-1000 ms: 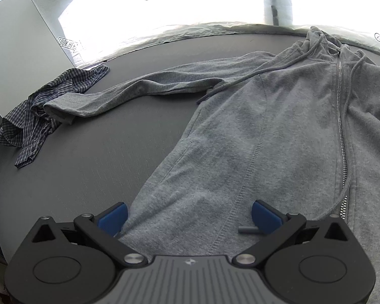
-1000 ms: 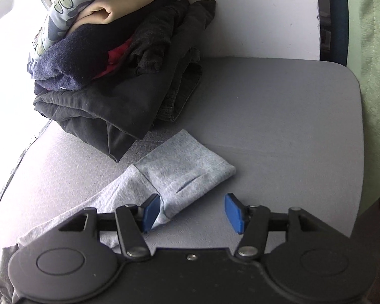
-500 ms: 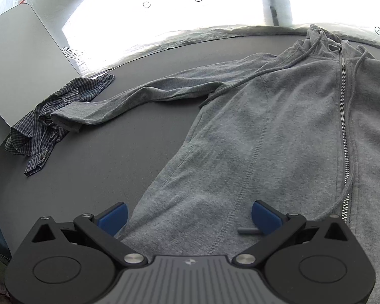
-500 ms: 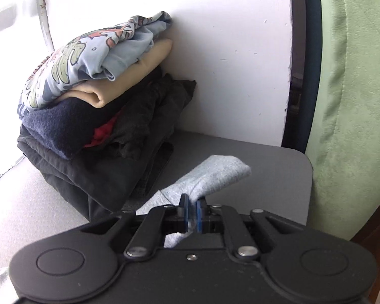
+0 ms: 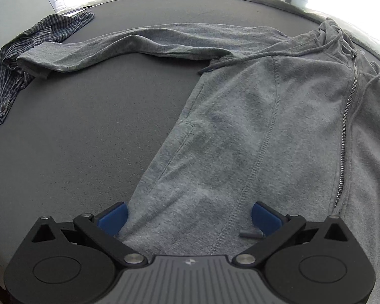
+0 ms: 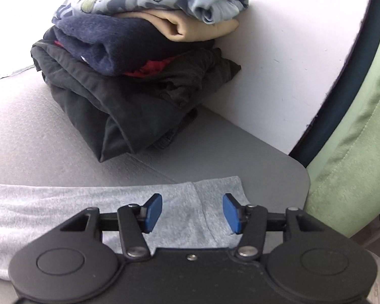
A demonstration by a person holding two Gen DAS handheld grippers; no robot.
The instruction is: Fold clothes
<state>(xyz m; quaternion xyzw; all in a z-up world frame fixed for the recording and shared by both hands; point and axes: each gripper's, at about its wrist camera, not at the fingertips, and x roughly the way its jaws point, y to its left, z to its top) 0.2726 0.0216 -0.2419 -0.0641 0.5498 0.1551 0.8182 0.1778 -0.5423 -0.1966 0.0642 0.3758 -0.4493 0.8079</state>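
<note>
**Grey hoodie spread flat, both grippers open above it**

Left wrist view: the grey hoodie (image 5: 253,131) lies front-up on the dark table (image 5: 88,126), zip (image 5: 347,116) closed along its right side, hood toward the far edge. One sleeve (image 5: 129,45) stretches out to the left; its cuff touches a crumpled checked shirt (image 5: 17,50). The left gripper (image 5: 188,219) is spread wide over the hoodie's lower edge, holding nothing; the left pad (image 5: 112,217) sits at the side hem.

Right wrist view: the hoodie's other sleeve (image 6: 63,202) lies across the table near its rounded corner. The right gripper (image 6: 192,212) is open over the cuff (image 6: 220,190), its pads either side of the cuff seam, gripping nothing. Behind, well apart, a stack of folded clothes (image 6: 139,58) stands against a white wall (image 6: 291,50). A green cushion (image 6: 354,152) borders the table at right.
</note>
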